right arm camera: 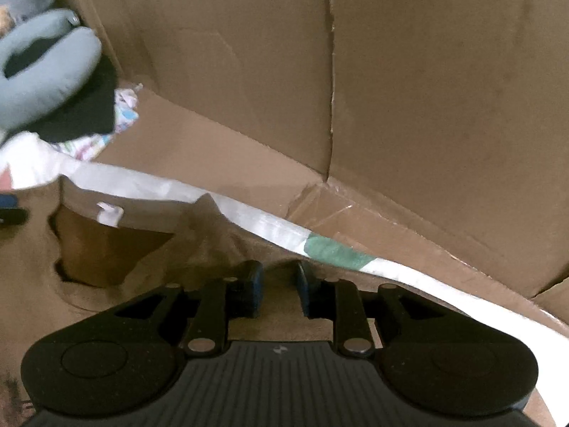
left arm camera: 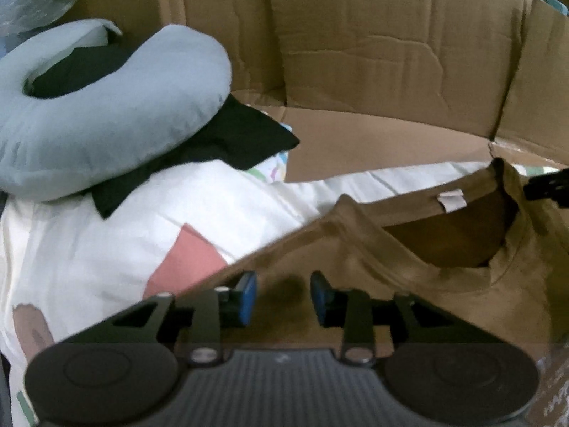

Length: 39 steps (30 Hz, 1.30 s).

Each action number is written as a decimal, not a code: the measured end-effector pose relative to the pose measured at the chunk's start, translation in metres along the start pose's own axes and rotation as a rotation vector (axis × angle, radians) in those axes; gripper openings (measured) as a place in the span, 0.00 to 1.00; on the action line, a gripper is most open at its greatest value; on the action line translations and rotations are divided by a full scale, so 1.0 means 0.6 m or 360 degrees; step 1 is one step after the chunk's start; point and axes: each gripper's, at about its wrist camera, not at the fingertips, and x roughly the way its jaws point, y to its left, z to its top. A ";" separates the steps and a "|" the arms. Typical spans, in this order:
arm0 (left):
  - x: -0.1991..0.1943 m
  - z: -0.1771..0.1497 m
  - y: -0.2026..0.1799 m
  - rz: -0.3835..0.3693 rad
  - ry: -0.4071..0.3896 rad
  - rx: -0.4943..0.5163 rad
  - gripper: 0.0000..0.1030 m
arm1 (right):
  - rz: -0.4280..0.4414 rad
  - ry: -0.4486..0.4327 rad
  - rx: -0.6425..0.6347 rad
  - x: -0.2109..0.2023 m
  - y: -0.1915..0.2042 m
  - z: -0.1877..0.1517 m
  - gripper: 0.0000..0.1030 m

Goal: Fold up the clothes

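Brown T-shirt [left arm camera: 409, 267] spread over white patterned sheet [left arm camera: 106, 235], neckline with pale tag [left arm camera: 451, 200] turned toward cardboard wall [left arm camera: 355, 53]. Left gripper [left arm camera: 283, 299] held over shirt's shoulder area, blue-padded jaws parted, no cloth pinched between them. Right gripper [right arm camera: 279, 293] held over shirt [right arm camera: 199, 245] near opposite shoulder, jaws likewise parted, nothing clamped. Grey-blue neck pillow [left arm camera: 106, 106] seen resting on black garment [left arm camera: 231, 135], well apart from shirt.

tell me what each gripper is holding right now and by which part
Nothing: the left gripper and right gripper both stand open over the brown cotton t-shirt, one either side of its collar.
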 end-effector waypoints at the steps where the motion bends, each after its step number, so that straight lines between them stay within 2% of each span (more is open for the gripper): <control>1: -0.001 -0.001 0.000 -0.0008 0.0004 -0.0011 0.58 | -0.0012 -0.0004 0.0010 0.001 0.001 -0.001 0.31; 3: -0.001 -0.003 0.001 -0.0039 0.0027 -0.0030 0.72 | -0.0004 -0.0001 0.0029 -0.002 -0.001 0.002 0.33; 4: -0.002 -0.003 -0.001 -0.0044 0.0042 -0.0032 0.75 | 0.0014 -0.0003 0.0039 -0.011 -0.003 0.001 0.34; 11: -0.022 0.002 -0.009 -0.0074 0.0126 -0.0061 0.76 | 0.0108 -0.0087 0.0078 -0.101 -0.051 0.000 0.34; 19: -0.076 0.024 0.007 -0.0074 0.0143 -0.0082 0.78 | 0.0038 -0.0079 0.0032 -0.227 -0.175 -0.008 0.35; 24: -0.109 0.035 0.028 -0.0078 0.0128 -0.0105 0.80 | -0.0017 -0.0046 0.0032 -0.280 -0.251 -0.026 0.37; 27: -0.123 0.034 0.042 -0.0081 0.0124 -0.0118 0.80 | -0.0044 -0.0044 0.0053 -0.300 -0.289 -0.045 0.43; 39: -0.174 0.014 0.126 -0.0019 0.0149 -0.0144 0.80 | -0.0084 0.0058 0.0146 -0.303 -0.367 -0.136 0.43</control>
